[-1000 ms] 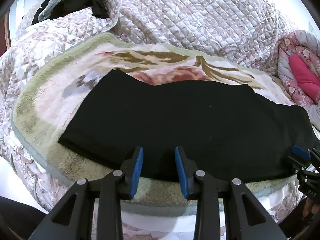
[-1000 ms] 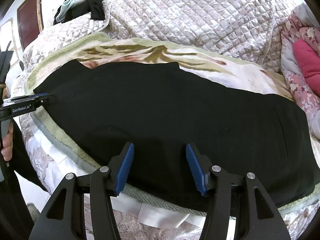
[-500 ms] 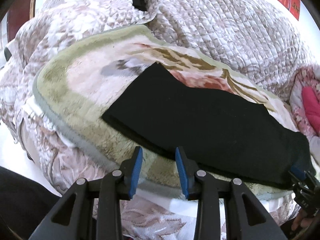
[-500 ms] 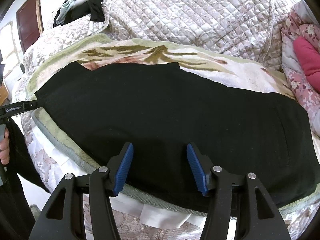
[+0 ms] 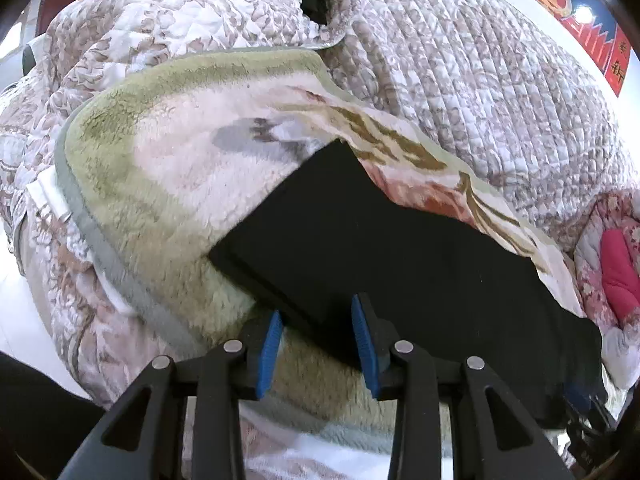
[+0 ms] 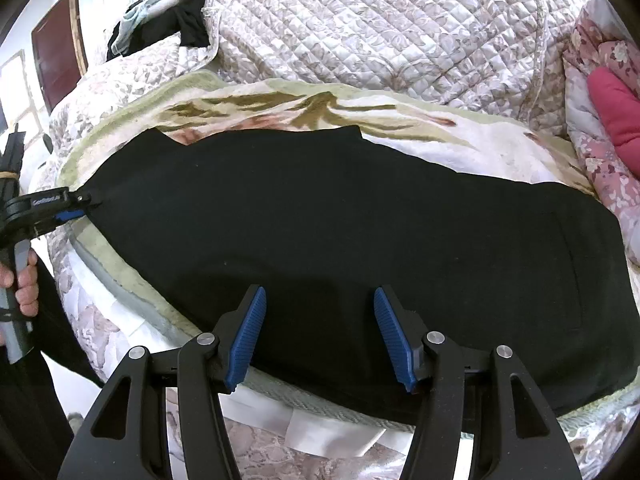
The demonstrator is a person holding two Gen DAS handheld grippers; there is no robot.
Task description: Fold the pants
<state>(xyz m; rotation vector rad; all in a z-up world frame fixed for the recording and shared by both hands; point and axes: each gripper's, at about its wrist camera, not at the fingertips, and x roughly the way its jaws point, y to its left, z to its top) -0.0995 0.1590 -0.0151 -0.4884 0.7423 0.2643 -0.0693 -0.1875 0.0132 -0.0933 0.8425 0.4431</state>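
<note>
Black pants (image 6: 360,224) lie flat lengthwise on a fleece blanket (image 6: 460,148), legs folded onto each other. In the left wrist view the hem end (image 5: 304,224) lies just ahead of my left gripper (image 5: 318,334), which is open with the near corner of the hem between its blue pads. That gripper also shows in the right wrist view (image 6: 74,208) at the pants' left end. My right gripper (image 6: 318,332) is open over the near edge of the pants, at their middle.
A quilted floral cover (image 6: 380,32) rises behind the blanket. Dark clothes (image 6: 176,20) are piled at the back left. A pink pillow (image 6: 612,112) lies on the right. The blanket's grey edge (image 5: 116,256) hangs over the near side of the bed.
My left gripper has moved left along the pants to the hem end and closed in on its near corner. My right gripper has hardly moved.
</note>
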